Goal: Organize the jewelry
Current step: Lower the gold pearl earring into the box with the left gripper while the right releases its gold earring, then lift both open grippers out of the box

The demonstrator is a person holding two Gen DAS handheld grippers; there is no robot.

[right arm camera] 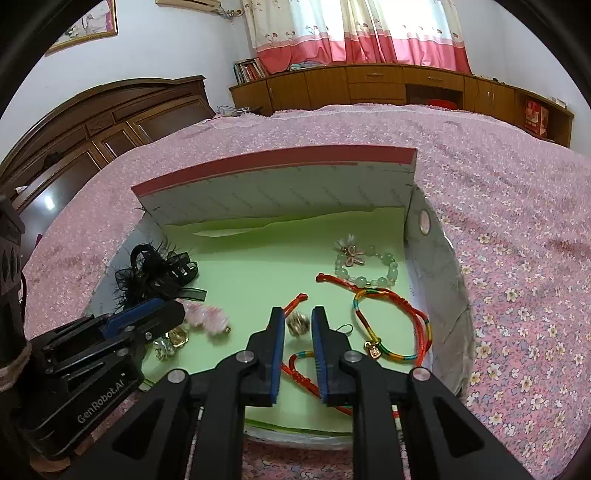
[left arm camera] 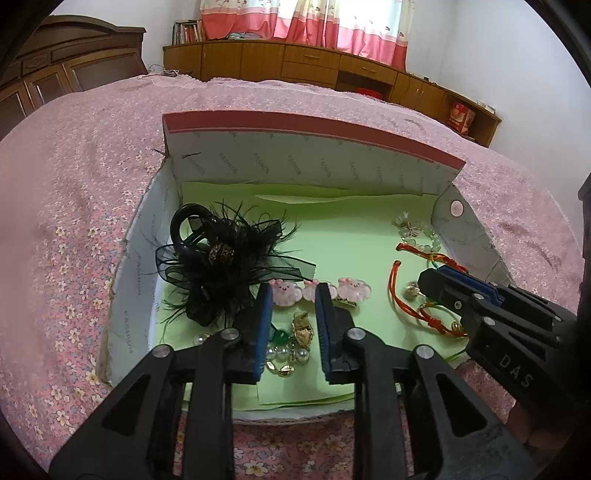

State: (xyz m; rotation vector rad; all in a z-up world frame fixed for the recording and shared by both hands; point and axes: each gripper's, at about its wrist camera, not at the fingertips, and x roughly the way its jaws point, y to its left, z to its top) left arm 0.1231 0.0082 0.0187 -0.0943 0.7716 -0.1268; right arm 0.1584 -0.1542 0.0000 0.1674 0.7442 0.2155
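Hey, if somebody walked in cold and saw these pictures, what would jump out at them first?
Probably the big black feathered hair clip at the left of the green-lined box on the pink floral bedspread. Next, the bright red and rainbow cord bracelets at the box's right side, with the pale green bead bracelet behind them.

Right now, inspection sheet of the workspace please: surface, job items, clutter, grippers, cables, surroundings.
Surface: open box lined with green paper, on a pink floral bedspread.
Job's things: black feather hair clip; pink bunny clips; pearl and gold pieces; green bead bracelet; multicoloured cord bracelet; red cord; small gold charm.
Clutter: nothing seen.
Grippers: left gripper fingers apart over the pearl pieces; right gripper fingers apart either side of the charm, not pressing it.
Cables: white cord at the bed's far edge.
Surroundings: wooden headboard, cabinets, pink curtains.
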